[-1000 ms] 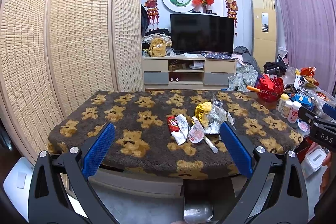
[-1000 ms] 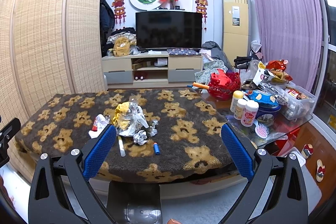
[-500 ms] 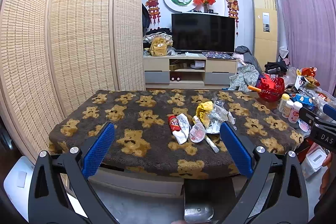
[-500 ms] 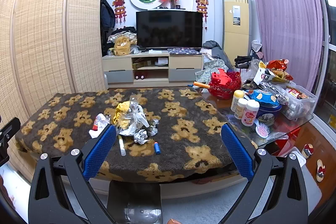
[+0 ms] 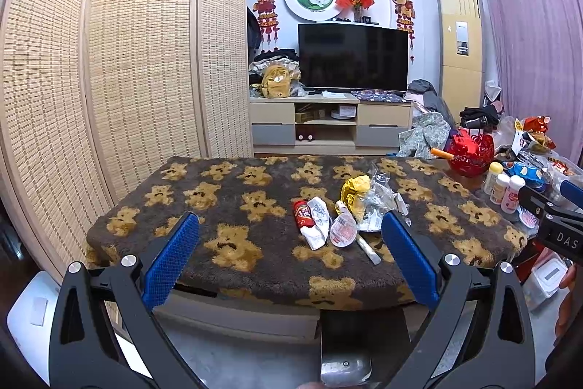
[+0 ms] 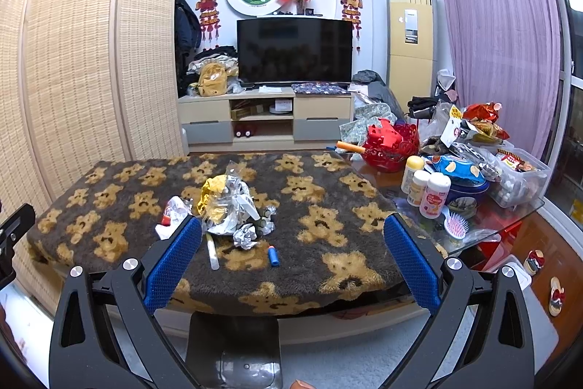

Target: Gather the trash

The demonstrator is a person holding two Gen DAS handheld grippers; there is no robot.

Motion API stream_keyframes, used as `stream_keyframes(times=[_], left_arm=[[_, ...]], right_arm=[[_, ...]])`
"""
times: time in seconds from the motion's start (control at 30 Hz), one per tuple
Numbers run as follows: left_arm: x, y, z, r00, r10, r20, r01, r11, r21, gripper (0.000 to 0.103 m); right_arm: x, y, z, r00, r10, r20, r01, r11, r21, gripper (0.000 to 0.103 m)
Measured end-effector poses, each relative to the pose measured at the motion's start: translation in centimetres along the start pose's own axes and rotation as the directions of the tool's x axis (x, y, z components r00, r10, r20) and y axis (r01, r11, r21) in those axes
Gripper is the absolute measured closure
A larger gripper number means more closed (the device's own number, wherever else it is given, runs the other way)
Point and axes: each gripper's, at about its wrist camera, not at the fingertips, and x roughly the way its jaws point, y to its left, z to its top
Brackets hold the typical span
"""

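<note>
A heap of trash lies on the brown bear-print blanket (image 5: 226, 206) covering the table. In the left wrist view it has a red packet (image 5: 304, 214), a white wrapper (image 5: 317, 225), a yellow wrapper (image 5: 354, 189), clear plastic (image 5: 379, 203) and a white stick (image 5: 368, 248). In the right wrist view the heap (image 6: 227, 203) also has a crumpled foil ball (image 6: 246, 236), a white stick (image 6: 212, 252) and a small blue tube (image 6: 273, 256). My left gripper (image 5: 289, 254) is open and empty in front of the table. My right gripper (image 6: 291, 257) is open and empty too.
A glass side table (image 6: 484, 217) at the right holds bottles (image 6: 433, 195), a red basket (image 6: 391, 148), snack bags and a hairbrush (image 6: 455, 225). A woven folding screen (image 5: 109, 79) stands at the left. A TV stand (image 5: 328, 123) is behind.
Both grippers have drifted slightly; the view shifts a little. The jaws stay open and the trash has not moved.
</note>
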Motion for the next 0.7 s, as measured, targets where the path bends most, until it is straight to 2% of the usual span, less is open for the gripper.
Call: stream_keyframes(times=[0.7], left_arm=[[-0.07, -0.03, -0.04, 1.0, -0.002, 0.004, 0.002, 1.0, 0.002, 0.008]], right_arm=[[0.31, 0.12, -0.15, 1.0, 0.004, -0.006, -0.004, 1.0, 0.001, 0.003]])
